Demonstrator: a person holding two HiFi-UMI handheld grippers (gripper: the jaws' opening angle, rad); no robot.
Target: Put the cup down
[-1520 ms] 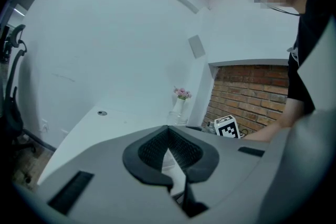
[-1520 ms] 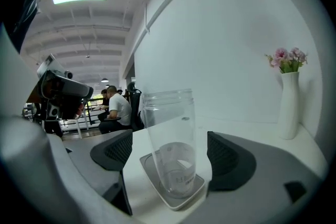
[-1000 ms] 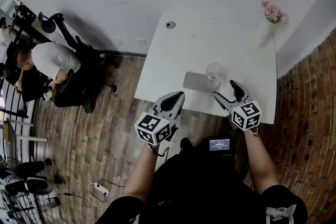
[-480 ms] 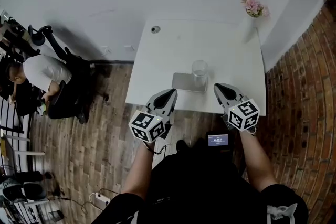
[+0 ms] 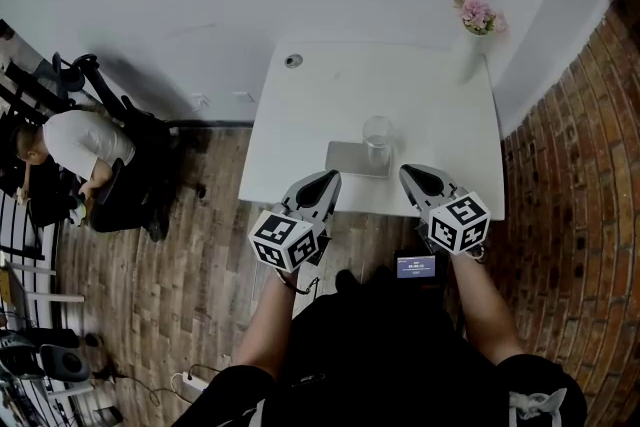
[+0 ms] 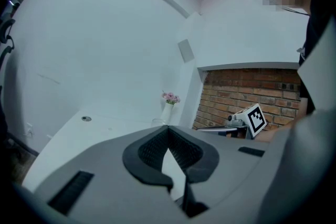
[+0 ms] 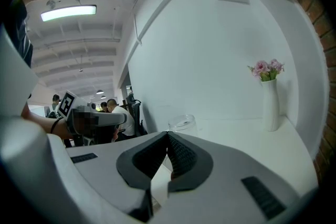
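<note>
A clear glass cup [image 5: 378, 143] stands upright on a grey mat [image 5: 346, 158] near the front edge of the white table [image 5: 310, 115]. My right gripper [image 5: 409, 175] hovers just in front and to the right of the cup, jaws shut and empty. My left gripper [image 5: 329, 179] hangs by the mat's front left corner, also shut on nothing. In the right gripper view the cup [image 7: 182, 124] shows beyond the closed tips [image 7: 168, 135]. The left gripper view shows its own closed tips [image 6: 168, 128] with the cup's rim [image 6: 157, 122] faint behind them.
A white vase of pink flowers [image 5: 472, 35] stands at the table's far right corner, by the brick wall [image 5: 580, 175]. A round cable hole [image 5: 292, 61] sits at the far left. A person sits at a desk [image 5: 75, 145] far left, over wooden floor.
My right gripper's jaws, spread wide by the cup a second ago, are now closed and have drawn slightly back from it. The cup stays on the mat. My left gripper has hardly moved.
</note>
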